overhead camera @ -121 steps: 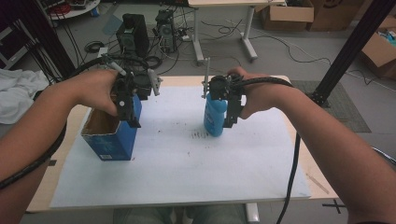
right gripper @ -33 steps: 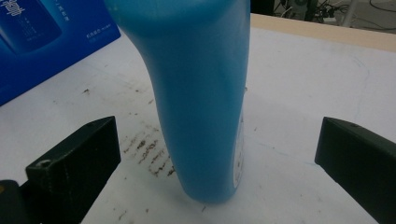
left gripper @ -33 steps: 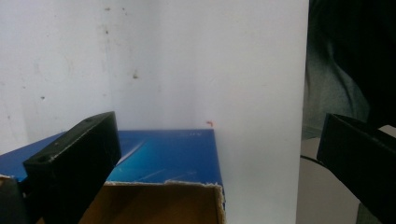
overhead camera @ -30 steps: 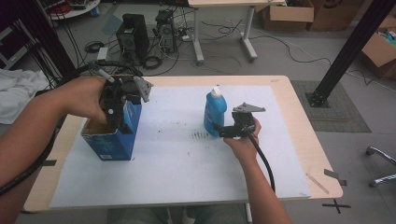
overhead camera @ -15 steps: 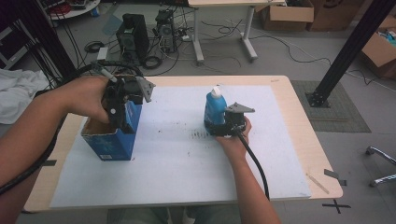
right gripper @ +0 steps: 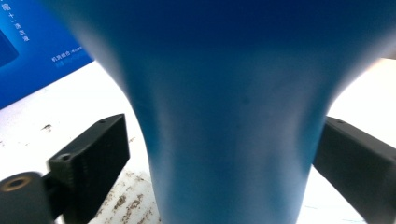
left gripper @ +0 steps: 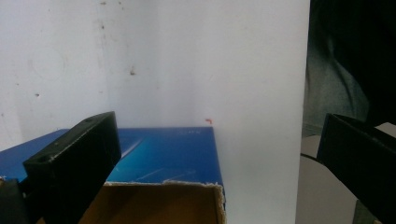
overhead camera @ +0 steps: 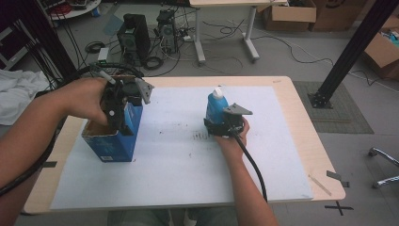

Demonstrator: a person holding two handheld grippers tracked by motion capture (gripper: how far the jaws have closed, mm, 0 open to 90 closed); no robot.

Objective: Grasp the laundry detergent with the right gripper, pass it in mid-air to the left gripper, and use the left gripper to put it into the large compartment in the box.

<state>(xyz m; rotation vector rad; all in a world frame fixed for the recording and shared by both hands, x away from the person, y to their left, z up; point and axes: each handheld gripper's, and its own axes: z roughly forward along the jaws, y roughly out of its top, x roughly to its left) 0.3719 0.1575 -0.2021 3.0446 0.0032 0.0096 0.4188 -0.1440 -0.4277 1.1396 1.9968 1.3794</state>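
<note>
Claws sit at both ends of the white sheet (overhead camera: 179, 165) that covers the pale wooden worktop (overhead camera: 306, 117). The right claw (overhead camera: 221, 128) lies low and level at the foot of the upright blue plastic bottle with a white cap (overhead camera: 217, 106), which stands on the sheet right of its middle. In the right gripper view the bottle's narrow blue waist (right gripper: 224, 130) runs up between the two black jaws; both stand a small gap off its sides, so the right claw (right gripper: 224, 154) is open around the bottle and not pressing on it, though its jaws have just been closing in. Dark smudges mark the sheet under them.

The left claw (overhead camera: 118, 110) is held by the left hand (overhead camera: 84, 101) over the open-topped blue cardboard box (overhead camera: 113, 139), which stands upright near the sheet's left edge, well apart from the bottle. In the left gripper view its jaws are spread wide: the left claw (left gripper: 210, 168) is open, one jaw above the box's brown inside and torn rim (left gripper: 163, 196), the other out beyond the box's side, neither clearly touching the cardboard.
</note>
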